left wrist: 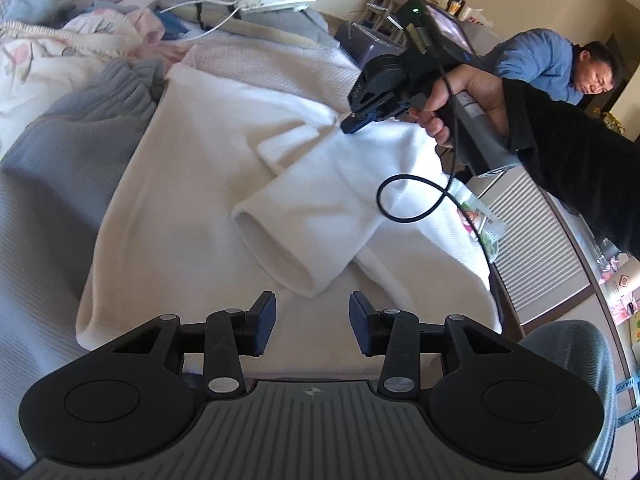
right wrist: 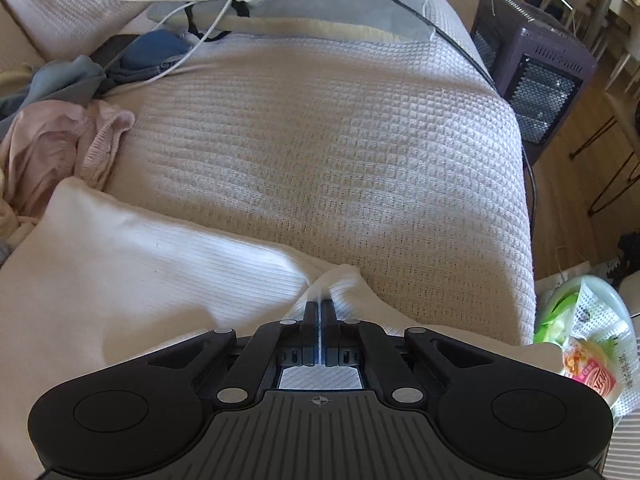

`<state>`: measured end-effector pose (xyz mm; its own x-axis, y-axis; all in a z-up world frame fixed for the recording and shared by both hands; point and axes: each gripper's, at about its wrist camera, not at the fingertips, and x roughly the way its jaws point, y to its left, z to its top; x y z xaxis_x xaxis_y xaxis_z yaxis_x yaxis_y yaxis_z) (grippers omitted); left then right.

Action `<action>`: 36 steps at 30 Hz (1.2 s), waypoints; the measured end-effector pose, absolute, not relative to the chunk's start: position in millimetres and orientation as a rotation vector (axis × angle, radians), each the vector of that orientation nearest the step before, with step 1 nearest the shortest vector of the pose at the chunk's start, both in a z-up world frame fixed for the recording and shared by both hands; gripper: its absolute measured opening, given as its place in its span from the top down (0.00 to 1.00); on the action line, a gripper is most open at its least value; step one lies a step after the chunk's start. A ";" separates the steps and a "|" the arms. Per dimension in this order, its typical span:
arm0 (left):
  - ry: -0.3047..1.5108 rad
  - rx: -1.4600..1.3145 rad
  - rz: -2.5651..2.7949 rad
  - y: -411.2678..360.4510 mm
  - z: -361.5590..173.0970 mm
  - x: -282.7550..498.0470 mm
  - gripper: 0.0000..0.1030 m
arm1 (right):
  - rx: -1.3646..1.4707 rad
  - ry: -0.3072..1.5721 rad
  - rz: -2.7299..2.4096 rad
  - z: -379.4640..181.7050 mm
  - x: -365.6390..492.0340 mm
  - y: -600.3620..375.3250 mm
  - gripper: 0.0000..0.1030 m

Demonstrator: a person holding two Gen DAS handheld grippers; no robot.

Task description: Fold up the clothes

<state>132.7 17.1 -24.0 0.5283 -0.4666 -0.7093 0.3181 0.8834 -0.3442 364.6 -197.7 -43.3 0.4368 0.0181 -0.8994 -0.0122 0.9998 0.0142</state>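
The white top [left wrist: 224, 184] lies spread on the bed [right wrist: 340, 152], over its waffle-weave cover, with 1 sleeve [left wrist: 296, 236] folded across the body and its open cuff facing the left gripper [left wrist: 313, 322]. The right gripper [right wrist: 321, 316] has a ridge of the top's far edge pinched between its jaws, which are closed almost fully on the cloth; a thin white fold shows in the slit between them.

The likeliest trouble, I judge, is that this pinch takes only 1 layer or too narrow a bite. Lifted or dragged from there, the cloth could slip free, or the lower layer could stay behind and the fold come out crooked. Pulling could also tug the laid sleeve out of place, since nothing holds it down. A black cable [left wrist: 416, 200] hangs in a loop from the right gripper (just over the top) and might catch the fabric. The pile of other clothes [right wrist: 60, 136] sits close to the top's corner and could get swept along.

The right hand [left wrist: 460, 108] grips its handle, tipping the gripper steeply down into the bed. The left gripper points down at a gentler slant, its jaws partly open and empty, hovering near the sleeve's cuff without touching it.
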 end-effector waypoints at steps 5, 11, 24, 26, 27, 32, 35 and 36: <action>0.877 -0.171 -0.476 16.3 -14.8 120.7 0.62 | 0.032 1.102 0.059 -15.5 346.0 -212.2 0.80; 0.890 -0.139 -0.484 12.4 -14.3 108.1 0.60 | 0.068 1.086 0.098 20.5 283.0 -258.5 0.70; 0.889 -0.080 -0.499 -20.7 -7.6 78.8 0.51 | 0.340 1.243 0.041 -54.6 135.7 -347.1 0.60; 0.878 -0.062 -0.501 -25.8 -4.2 75.7 0.48 | 0.396 1.232 0.052 -61.1 128.3 -348.6 0.60; 0.873 -0.055 -0.500 -28.2 -2.4 74.5 0.47 | 0.415 1.227 0.056 -63.4 127.0 -348.8 0.60; 0.854 -0.029 -0.494 -34.2 5.3 68.4 0.44 | 0.428 1.232 0.051 -76.8 133.4 -343.5 0.60; 0.855 -0.021 -0.481 -33.3 6.8 66.1 0.44 | 0.362 1.212 0.044 -75.8 133.5 -334.5 0.75; 0.858 -0.020 -0.480 -32.8 6.8 66.0 0.44 | 0.340 1.202 0.044 -73.7 132.9 -330.7 0.79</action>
<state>66.0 -32.8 6.8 0.5542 -0.4139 -0.7222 0.3981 0.8937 -0.2067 132.9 -330.7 -73.7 0.3662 0.2129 -0.9059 0.1456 0.9484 0.2817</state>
